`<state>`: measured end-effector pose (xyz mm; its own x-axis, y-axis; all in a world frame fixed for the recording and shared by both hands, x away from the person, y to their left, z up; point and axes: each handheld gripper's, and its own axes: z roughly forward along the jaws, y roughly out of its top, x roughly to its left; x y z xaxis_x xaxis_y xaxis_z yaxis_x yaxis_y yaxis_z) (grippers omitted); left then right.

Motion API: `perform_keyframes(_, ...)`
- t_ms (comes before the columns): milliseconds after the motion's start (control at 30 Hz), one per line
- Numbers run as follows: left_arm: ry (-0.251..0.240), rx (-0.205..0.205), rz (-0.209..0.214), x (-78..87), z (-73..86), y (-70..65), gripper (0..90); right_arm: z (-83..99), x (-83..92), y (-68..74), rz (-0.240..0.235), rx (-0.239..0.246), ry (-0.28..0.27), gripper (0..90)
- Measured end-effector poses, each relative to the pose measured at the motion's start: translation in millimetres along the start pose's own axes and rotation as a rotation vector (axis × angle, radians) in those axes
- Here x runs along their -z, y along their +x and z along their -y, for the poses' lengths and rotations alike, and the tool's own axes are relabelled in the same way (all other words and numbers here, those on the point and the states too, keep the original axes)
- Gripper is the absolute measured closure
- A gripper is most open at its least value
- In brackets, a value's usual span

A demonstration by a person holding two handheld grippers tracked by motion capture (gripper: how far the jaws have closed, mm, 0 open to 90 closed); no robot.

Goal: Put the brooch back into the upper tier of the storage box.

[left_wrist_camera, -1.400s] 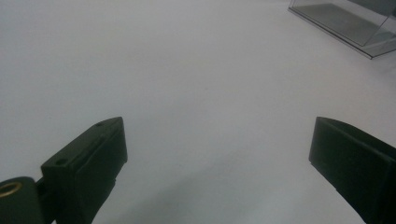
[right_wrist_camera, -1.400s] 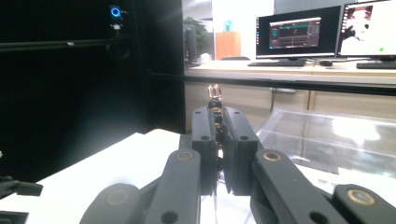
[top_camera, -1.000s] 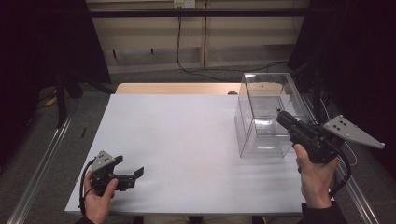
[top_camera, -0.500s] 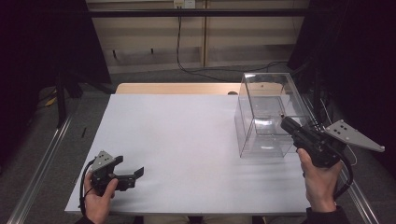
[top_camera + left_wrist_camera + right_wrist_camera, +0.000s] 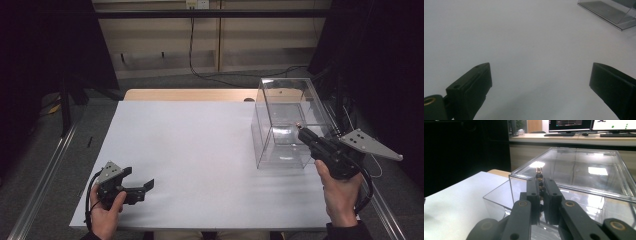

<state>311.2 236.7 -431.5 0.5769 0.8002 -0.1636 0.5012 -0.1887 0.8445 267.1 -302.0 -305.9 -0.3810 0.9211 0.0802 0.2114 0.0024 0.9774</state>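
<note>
Your right tongs (image 5: 540, 185) are clamped on a small beaded string (image 5: 539, 176), held just at the near wall of the clear box (image 5: 287, 120). Your left tongs (image 5: 142, 187) rest wide open and empty on the counter (image 5: 200, 145), well apart from that box.

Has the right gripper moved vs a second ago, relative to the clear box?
Yes. In the high view the right gripper has shifted slightly down the picture, toward the person, along the right side of the clear box, shut on a small beaded item.
</note>
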Motion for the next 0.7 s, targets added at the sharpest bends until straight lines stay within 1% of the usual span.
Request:
perform_keyframes(33, 0.002, 0.0, 0.001, 0.0, 0.0, 0.0, 3.9, 0.0, 0.1, -0.7, -0.006, -0.01, -0.001, 84.3)
perform_keyframes(167, -0.001, 0.001, 0.0, 0.2, 0.0, -0.1, 3.9, -0.1, 1.0, -1.8, -0.001, -0.006, -0.001, 83.1)
perform_keyframes(300, 0.0, 0.001, 0.0, 0.5, -0.2, -0.2, 3.9, -0.5, 1.6, -1.6, -0.002, -0.009, -0.005, 77.6)
perform_keyframes(433, -0.004, 0.003, 0.0, 0.4, -0.1, -0.1, 3.9, -1.0, 2.0, -1.9, 0.0, -0.013, -0.01, 66.5)
perform_keyframes(533, -0.002, 0.003, -0.001, 0.3, 0.0, -0.1, 3.9, -2.7, 4.1, -1.4, -0.001, -0.009, -0.031, 59.5)
perform_keyframes(567, -0.002, 0.002, 0.0, 0.3, 0.0, -0.1, 3.9, -3.4, 4.6, -0.8, 0.007, -0.006, -0.031, 56.1)
perform_keyframes(633, 0.001, 0.0, -0.002, 0.5, -0.2, -0.2, 3.9, -4.3, 4.6, -0.1, 0.007, -0.002, -0.041, 50.6)
perform_keyframes(700, 0.001, 0.002, -0.004, 0.3, -0.1, -0.3, 3.9, -4.9, 4.3, 0.0, 0.009, 0.003, -0.035, 42.2)
